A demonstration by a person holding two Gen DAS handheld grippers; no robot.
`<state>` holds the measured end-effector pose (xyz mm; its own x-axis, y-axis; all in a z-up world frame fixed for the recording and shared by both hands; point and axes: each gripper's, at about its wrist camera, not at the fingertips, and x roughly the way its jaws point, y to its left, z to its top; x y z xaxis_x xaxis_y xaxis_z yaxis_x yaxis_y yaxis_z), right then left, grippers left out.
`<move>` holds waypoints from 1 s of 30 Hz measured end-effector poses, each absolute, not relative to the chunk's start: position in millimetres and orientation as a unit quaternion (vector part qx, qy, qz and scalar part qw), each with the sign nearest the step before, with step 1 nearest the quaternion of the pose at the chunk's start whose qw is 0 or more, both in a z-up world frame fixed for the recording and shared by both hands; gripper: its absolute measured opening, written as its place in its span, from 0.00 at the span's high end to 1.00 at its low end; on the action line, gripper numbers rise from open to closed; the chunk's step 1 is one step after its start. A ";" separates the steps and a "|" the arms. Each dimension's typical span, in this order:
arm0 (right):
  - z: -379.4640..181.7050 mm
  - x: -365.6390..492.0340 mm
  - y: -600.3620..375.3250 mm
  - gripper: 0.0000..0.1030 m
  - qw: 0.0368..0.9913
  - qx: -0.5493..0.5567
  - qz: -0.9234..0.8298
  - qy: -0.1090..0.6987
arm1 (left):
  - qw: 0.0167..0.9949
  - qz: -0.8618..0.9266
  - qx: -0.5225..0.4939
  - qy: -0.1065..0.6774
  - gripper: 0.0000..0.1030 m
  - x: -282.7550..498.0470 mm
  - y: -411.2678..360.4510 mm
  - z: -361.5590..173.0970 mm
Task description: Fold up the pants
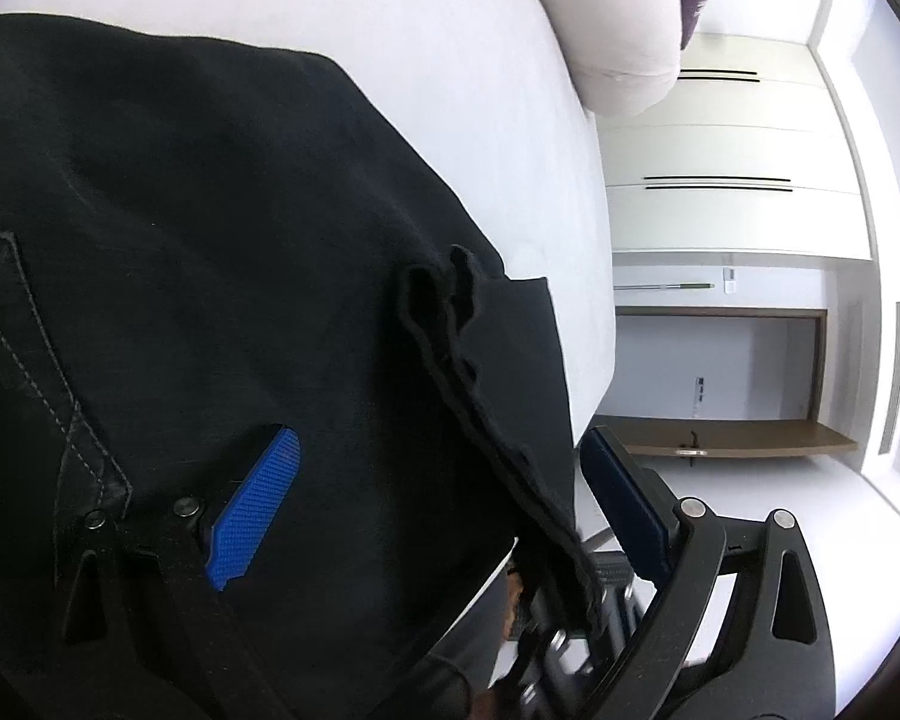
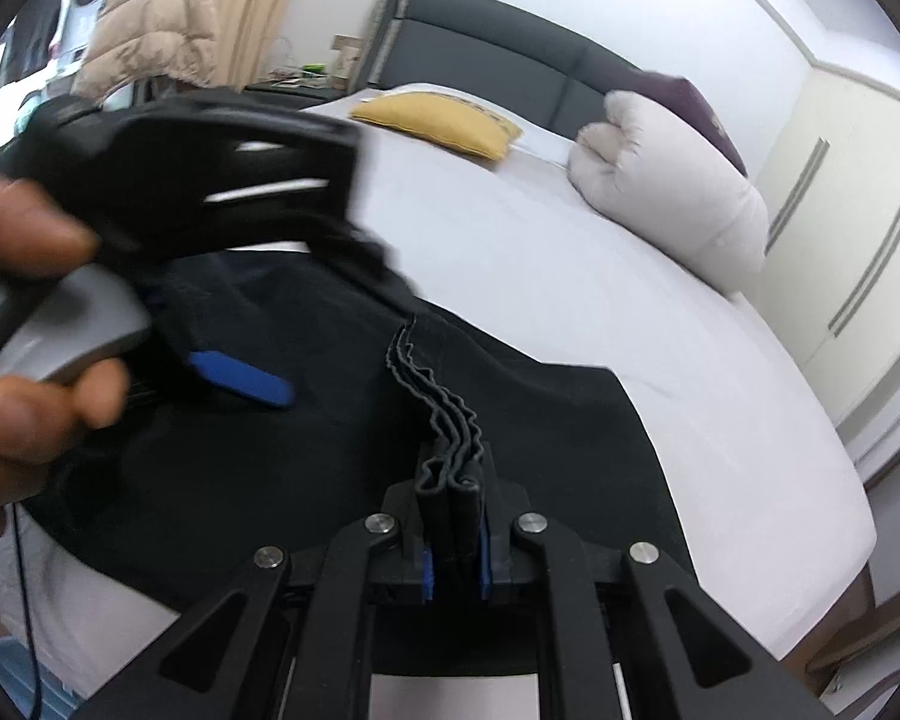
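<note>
Pants: we see black pants (image 2: pixel 510 420) spread on the white bed (image 2: pixel 570 276), reaching toward its near edge, with grey stitching on one panel.
Hem: a bunched, wavy edge (image 2: pixel 444 414) of several stacked layers rises off the cloth into our right gripper (image 2: pixel 453 564).
Right gripper: narrow, its blue pads pressed on that stack of layers; we hold it lifted a little above the bed.
Left gripper: our left gripper (image 1: pixel 444 492) stands wide, one blue pad (image 1: pixel 252 510) over the cloth and the other beside the raised edge; nothing is pinched between them.
Feel: we judge the cloth soft and limp, fairly light, with thick seams; it will sag and drag rather than keep a shape.
Slip: stacked layers may slide apart, so we want all of them inside one pinch.
Where to grip: we would take the same thick edge further along, near a corner, so both holds share one line.
Risk: pulling unevenly could skew the fold.
</note>
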<state>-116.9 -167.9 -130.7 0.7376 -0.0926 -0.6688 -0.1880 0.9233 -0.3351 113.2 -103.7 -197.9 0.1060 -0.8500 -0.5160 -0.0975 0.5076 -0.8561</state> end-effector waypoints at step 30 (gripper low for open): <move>-171.7 -99.7 -61.1 0.87 0.867 -0.264 0.133 0.400 | 0.700 -0.264 -0.238 0.619 0.90 107.3 -59.0 -187.6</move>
<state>-99.7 -61.1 -171.7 0.6443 0.0193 -0.7645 -0.4425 0.8247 -0.3521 107.3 -59.0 -187.6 0.0937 -0.6642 -0.7416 0.0745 0.7475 -0.6601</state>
